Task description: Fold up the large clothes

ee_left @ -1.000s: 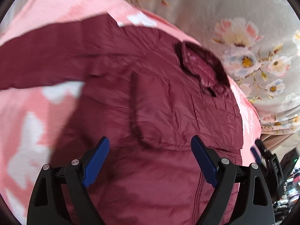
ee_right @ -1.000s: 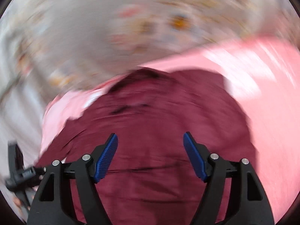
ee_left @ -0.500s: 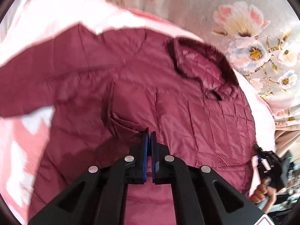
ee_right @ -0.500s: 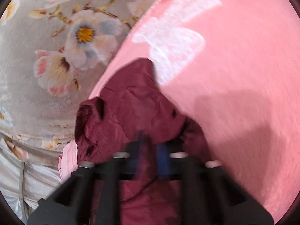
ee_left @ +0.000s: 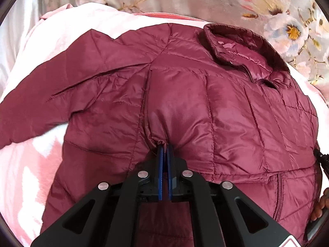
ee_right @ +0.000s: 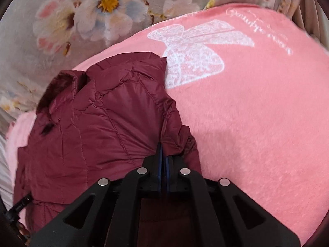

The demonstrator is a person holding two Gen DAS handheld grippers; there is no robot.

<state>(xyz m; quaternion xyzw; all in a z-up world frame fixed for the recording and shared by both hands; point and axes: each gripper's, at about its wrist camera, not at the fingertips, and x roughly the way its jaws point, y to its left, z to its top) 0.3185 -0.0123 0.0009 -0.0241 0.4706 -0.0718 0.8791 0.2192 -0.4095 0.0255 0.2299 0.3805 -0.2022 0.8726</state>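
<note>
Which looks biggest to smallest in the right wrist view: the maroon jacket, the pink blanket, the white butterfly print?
1. pink blanket
2. maroon jacket
3. white butterfly print
The jacket lies nearer the camera, so its rank is unsure.

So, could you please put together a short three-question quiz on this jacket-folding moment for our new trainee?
1. True or false: the left gripper is shut on the maroon jacket.
2. What does the jacket lie on? A) a bare wooden table B) a pink blanket C) a plastic crate
3. Fill in: the white print on the blanket is a ____.

Key: 1 true, with fabric pinched between its pads; the right gripper pinches the jacket too. 2 B. 3 butterfly.
</note>
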